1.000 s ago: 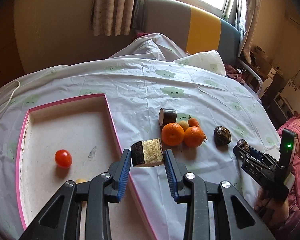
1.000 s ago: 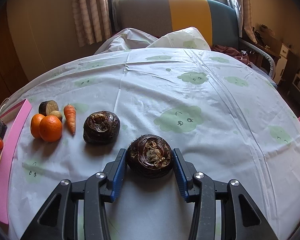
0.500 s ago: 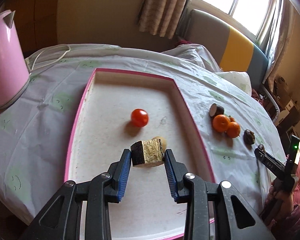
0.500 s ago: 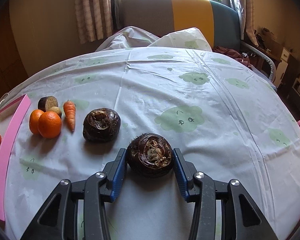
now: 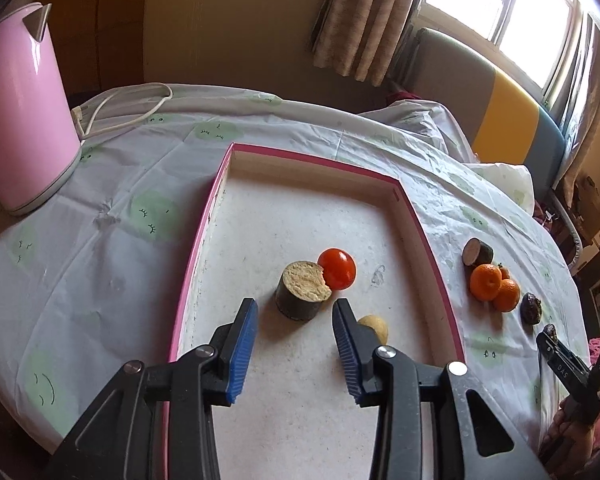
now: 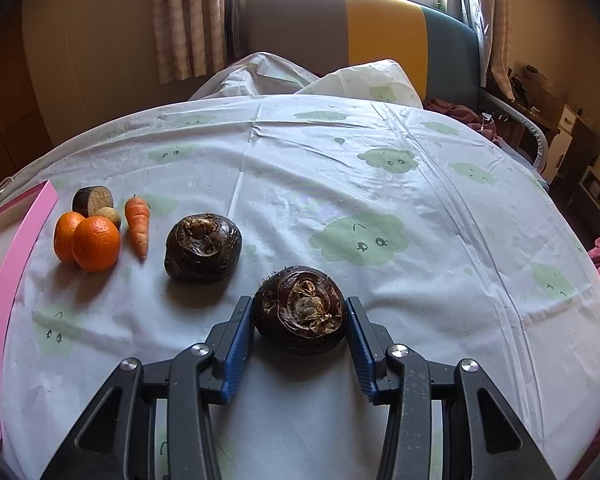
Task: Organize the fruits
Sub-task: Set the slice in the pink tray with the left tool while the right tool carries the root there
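A cut chunk [image 5: 303,294] with dark skin and a pale top stands on the floor of the pink-rimmed tray [image 5: 428,240], touching a red tomato [image 5: 337,269]. My left gripper [image 5: 294,307] sits just short of the chunk; its jaws are opening and the pads are off it. A small yellow fruit [image 5: 376,326] peeks from behind the right finger. My right gripper [image 6: 300,318] is shut on a dark round taro [image 6: 300,308] that rests on the tablecloth.
Left of the held taro lie a second taro [image 6: 203,246], a carrot [image 6: 137,222], two oranges [image 6: 88,242], a small pale fruit [image 6: 110,216] and another cut chunk [image 6: 93,199]. A pink kettle [image 5: 20,108] and its white cord [image 5: 124,108] stand beyond the tray's left side.
My left gripper carried the chunk from the tray's rim to over the tray, set it down by the tomato and let go. The right gripper and its taro have not moved.
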{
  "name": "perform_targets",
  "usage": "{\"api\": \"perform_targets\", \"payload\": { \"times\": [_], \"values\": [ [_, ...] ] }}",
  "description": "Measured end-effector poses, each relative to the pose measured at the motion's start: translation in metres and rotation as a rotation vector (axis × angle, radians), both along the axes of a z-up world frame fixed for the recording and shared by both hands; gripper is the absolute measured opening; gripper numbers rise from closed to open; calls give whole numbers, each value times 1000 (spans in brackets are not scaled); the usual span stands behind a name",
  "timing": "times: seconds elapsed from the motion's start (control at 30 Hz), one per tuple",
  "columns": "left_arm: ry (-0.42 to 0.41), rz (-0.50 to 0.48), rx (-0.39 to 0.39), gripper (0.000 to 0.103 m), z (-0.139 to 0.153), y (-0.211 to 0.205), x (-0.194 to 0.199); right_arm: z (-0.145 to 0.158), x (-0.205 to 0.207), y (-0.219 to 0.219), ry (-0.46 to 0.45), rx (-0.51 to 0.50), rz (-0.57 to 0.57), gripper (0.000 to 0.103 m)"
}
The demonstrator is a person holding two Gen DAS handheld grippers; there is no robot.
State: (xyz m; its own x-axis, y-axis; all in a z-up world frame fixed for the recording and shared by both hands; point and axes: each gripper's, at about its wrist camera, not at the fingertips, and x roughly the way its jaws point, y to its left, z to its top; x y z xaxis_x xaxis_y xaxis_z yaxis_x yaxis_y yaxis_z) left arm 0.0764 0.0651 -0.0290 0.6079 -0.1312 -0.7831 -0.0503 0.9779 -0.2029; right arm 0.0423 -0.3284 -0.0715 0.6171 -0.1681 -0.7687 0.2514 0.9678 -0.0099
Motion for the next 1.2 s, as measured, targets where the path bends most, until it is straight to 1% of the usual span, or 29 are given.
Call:
{"api": "perform_targets", "payload": {
  "times": [0.17,0.37,0.43,0.5,0.6,0.73,0.83,0.9,1.07,1.2],
  "values": [
    [12,3,13,39,-4,-8,-19,0,0,1,-1,-5,0,46],
    [33,-65,41,39,-13,-25,-36,3,-2,4,6,-17,6,45],
    [27,-88,53,39,-14,-30,-41,6,-4,6,10,-7,4,45],
    [20,-95,49,39,-14,-31,-43,13,-7,15,-7,-14,27,45],
    [4,-102,41,39,-10,-31,-44,27,-12,37,-29,-36,101,45],
    [-32,-86,24,39,-2,-22,-47,45,-15,74,-56,16,219,45],
    [-37,-60,16,39,-1,-11,-49,56,-17,112,-69,42,335,45],
    [-41,-39,8,39,0,-4,-49,63,-18,138,-71,76,415,45],
    [-49,9,-7,39,3,12,-50,66,-26,205,-49,119,607,45],
    [-59,27,-7,39,6,20,-52,64,-25,245,-34,117,704,45]
  ]
}}
